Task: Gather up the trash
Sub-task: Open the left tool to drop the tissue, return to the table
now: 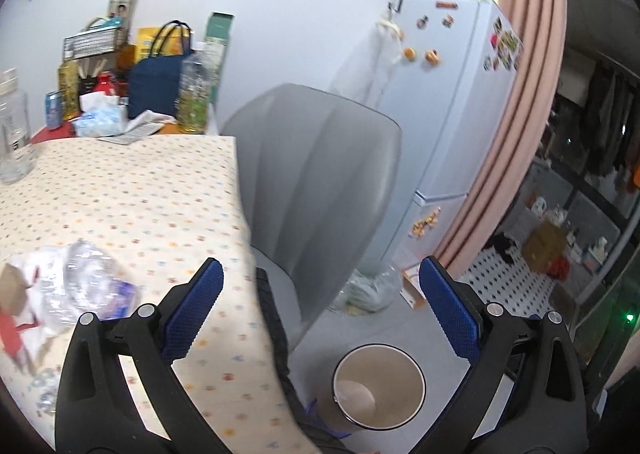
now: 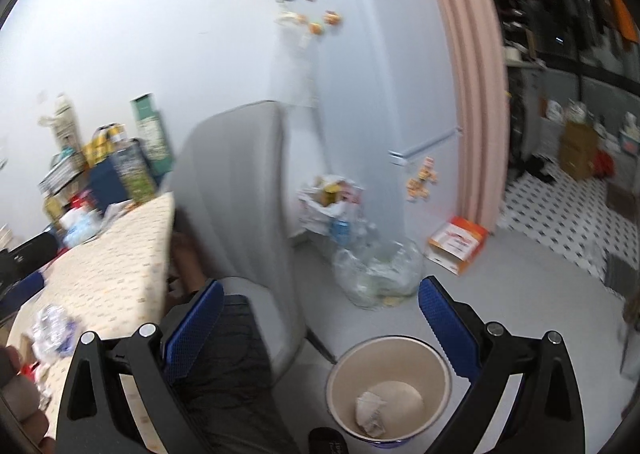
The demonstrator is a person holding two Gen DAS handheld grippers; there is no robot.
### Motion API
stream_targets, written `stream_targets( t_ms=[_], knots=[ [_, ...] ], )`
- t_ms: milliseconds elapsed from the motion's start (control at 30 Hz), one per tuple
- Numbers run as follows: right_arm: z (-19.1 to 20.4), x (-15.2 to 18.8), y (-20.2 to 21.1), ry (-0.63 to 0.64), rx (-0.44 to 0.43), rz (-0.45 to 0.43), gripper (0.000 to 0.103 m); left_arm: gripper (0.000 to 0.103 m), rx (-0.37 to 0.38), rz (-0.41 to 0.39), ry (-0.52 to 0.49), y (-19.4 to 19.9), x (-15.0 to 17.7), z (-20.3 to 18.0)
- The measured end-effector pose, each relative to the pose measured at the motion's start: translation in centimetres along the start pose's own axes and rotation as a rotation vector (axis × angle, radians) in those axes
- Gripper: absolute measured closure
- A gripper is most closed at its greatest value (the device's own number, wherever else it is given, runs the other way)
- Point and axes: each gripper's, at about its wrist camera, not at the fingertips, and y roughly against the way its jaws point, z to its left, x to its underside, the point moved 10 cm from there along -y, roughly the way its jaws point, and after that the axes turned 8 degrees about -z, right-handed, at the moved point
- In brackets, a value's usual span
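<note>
With both the left gripper (image 1: 320, 274) and right gripper (image 2: 320, 296) spread empty, the crushed clear plastic bottle (image 1: 94, 278) is judged light, crackly, best pinched mid-body.

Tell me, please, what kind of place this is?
Most likely a lived-in home kitchen or dining corner: a white fridge covered in magnets, a table with a dotted cloth and groceries at its far end, and a grey chair.
</note>
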Motion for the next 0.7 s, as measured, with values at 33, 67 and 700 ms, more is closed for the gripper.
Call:
stream_targets(
  t_ms=[33,67,700],
  knots=[
    [1.3,-0.1,0.2,0.015,-0.029,0.004,0.007,0.006,0.002,-0.005,0.019,0.6,-0.3,0.8],
    [2.3,-0.1,0.5,0.025,-0.053,0.007,0.007,0.006,0.004,-0.011,0.037,1.2,-0.6,1.5],
    [22.0,4.2,4.8,0.269,-0.499,0.125,0.008,0.006,-0.132,-0.124,0.086,10.5,-1.4,14.9]
  ],
)
